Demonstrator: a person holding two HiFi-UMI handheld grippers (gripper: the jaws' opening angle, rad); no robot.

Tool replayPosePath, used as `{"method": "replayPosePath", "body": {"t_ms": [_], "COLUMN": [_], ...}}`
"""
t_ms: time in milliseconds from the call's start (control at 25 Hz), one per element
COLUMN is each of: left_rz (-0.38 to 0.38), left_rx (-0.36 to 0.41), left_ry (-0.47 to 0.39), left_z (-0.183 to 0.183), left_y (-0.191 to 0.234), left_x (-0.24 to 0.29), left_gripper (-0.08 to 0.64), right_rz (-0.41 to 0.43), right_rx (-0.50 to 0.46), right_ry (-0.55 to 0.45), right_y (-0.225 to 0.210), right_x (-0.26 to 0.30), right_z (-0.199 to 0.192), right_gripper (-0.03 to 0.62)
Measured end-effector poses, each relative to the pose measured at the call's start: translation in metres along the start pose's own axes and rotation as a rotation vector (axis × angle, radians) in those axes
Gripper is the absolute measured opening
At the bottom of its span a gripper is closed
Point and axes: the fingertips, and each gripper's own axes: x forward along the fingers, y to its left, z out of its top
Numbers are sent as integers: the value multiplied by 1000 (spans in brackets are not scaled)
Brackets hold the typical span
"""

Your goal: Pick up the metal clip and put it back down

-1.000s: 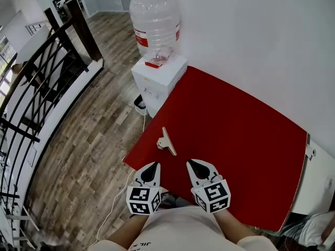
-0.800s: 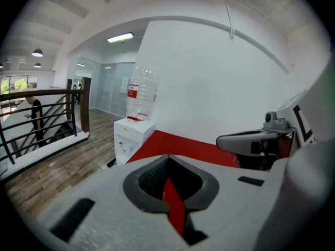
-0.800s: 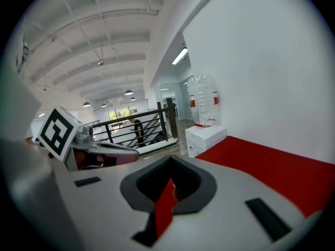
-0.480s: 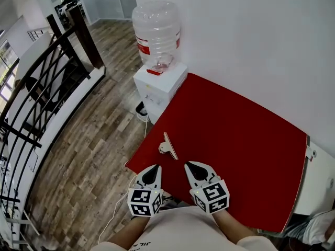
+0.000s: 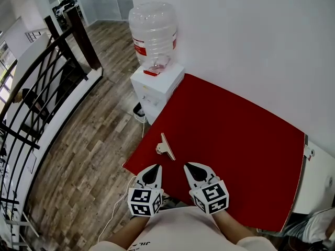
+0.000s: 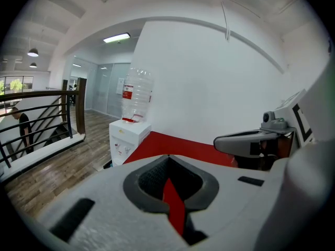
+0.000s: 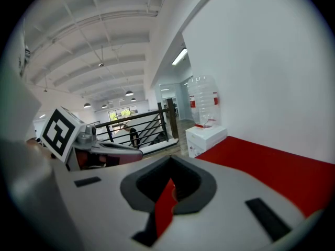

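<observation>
While both grippers hover low over the near edge of the red table point(image 5: 235, 140), the metal clip point(image 5: 166, 146) lies on that surface just ahead of them, near the table's left edge and touched by neither tool. The left gripper point(image 5: 152, 170) has its jaws pressed together with nothing between them; its own view shows only a sliver of red through the seam. The right gripper point(image 5: 191, 168), just beside it, is likewise closed and empty. The clip is small in the head view and seems to rest on its side, though its exact pose is hard to tell. Past the table's far left corner stands a white water dispenser point(image 5: 156, 85) carrying a clear bottle point(image 5: 153, 33), against the white wall point(image 5: 235, 46). Wooden floor point(image 5: 89, 140) and a dark railing point(image 5: 42, 82) lie to the left.
</observation>
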Motion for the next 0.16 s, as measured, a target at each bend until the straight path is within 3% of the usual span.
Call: {"method": "replayPosePath", "body": {"t_ms": [160], "left_rz": [-1], "left_rx": [1], "left_ry": [2], "left_z": [1], "left_y": [-1], "left_x": [0], "left_gripper": [6], "right_rz": [3], "right_rx": [0], "right_ry": [2], "right_y": [0], "right_x": [0], "right_z": [0], "right_gripper": [6]}}
